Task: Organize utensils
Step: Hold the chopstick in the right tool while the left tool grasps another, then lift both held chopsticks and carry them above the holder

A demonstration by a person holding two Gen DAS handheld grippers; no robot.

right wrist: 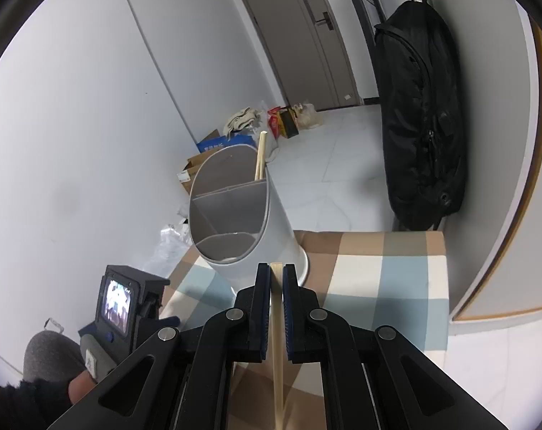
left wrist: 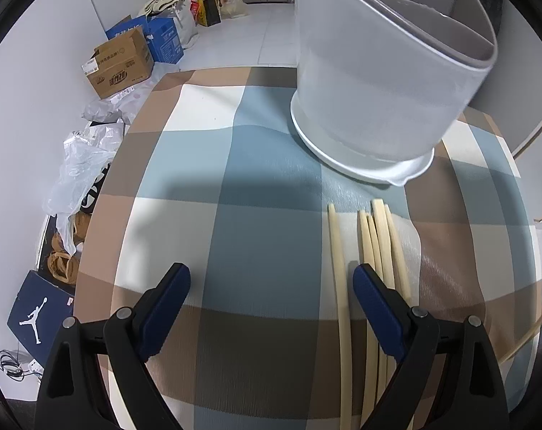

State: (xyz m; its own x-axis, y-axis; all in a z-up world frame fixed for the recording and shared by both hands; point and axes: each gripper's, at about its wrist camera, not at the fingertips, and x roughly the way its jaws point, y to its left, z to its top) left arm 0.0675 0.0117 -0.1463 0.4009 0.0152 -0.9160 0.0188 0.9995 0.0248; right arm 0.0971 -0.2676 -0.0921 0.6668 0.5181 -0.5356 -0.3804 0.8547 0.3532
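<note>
Right wrist view: your right hand-held gripper pinches one chopstick near its end; it may pivot and miss the utensil holder. Left hand-held gripper gapes empty over the desk.

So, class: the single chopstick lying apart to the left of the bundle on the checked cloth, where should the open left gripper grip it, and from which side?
Grip the lone chopstick mid-shaft, from straight above, fingers either side. It lies flat, and the gap to the bundle probably leaves room for the left gripper.
</note>
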